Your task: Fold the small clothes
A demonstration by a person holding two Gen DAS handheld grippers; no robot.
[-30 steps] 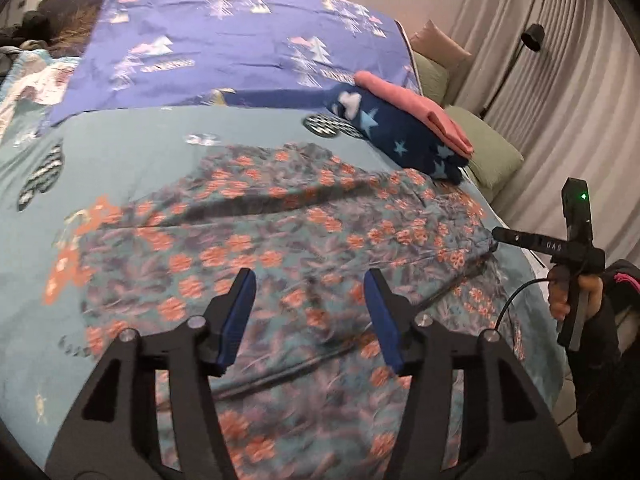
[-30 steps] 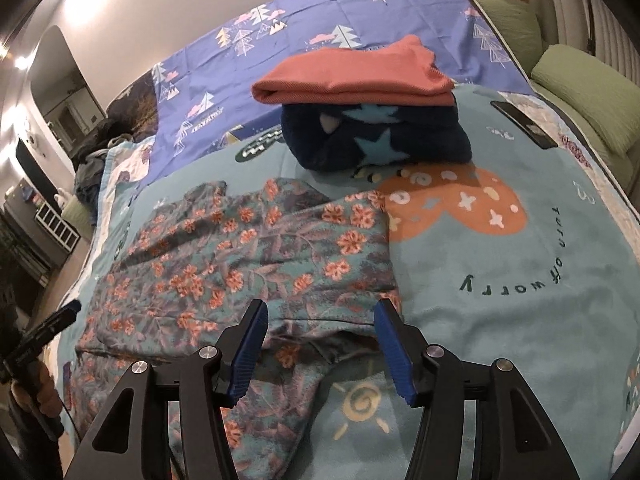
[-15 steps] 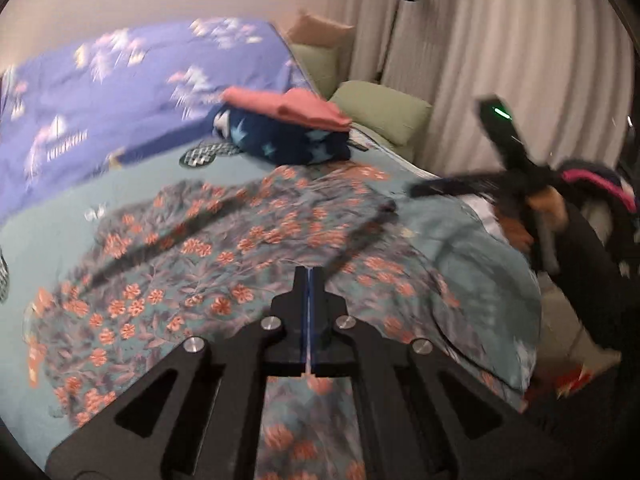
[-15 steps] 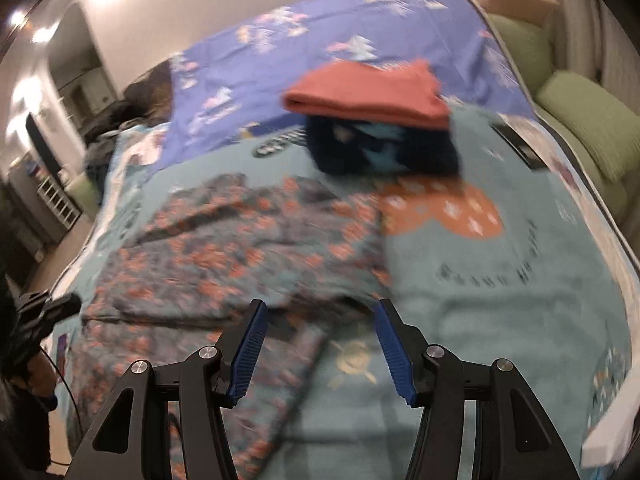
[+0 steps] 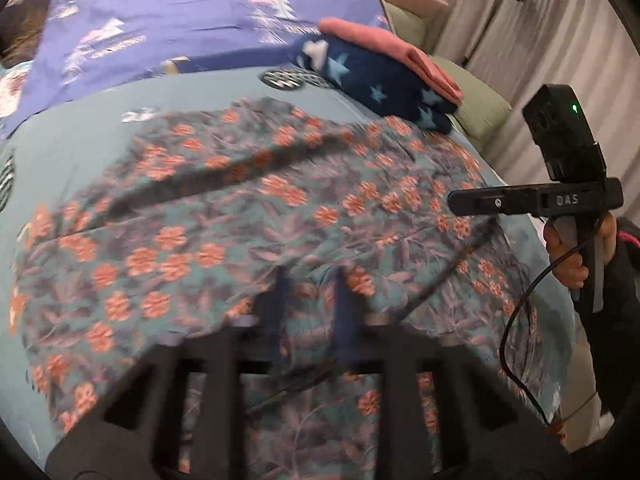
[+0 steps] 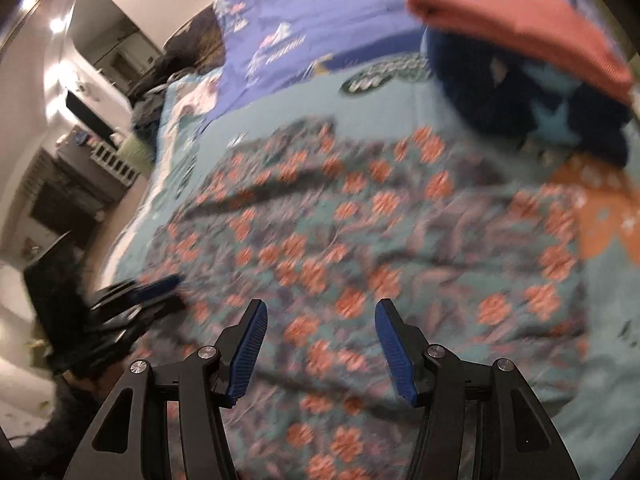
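A floral garment [image 5: 248, 216], grey-teal with orange flowers, lies spread on the teal bed cover; it also fills the right wrist view [image 6: 360, 240]. My left gripper [image 5: 310, 300] hovers over its near edge, blurred, its blue pads a small gap apart with nothing clearly between them. My right gripper [image 6: 320, 344] is open and empty just above the garment's near part. It also shows in the left wrist view [image 5: 454, 204] at the garment's right side. The left gripper shows blurred at the left edge of the right wrist view [image 6: 160, 288].
A folded stack, pink cloth [image 5: 392, 52] on a navy star garment [image 5: 384, 84], sits at the far right of the bed [image 5: 80, 128]. A purple blanket [image 5: 180, 20] lies behind. Green cushions [image 5: 480, 100] and curtains are to the right. Furniture stands at left [image 6: 80, 160].
My left gripper shut half a second ago and now its pads stand partly apart. Both grippers have moved over the garment; the right one moved forward and left, still open.
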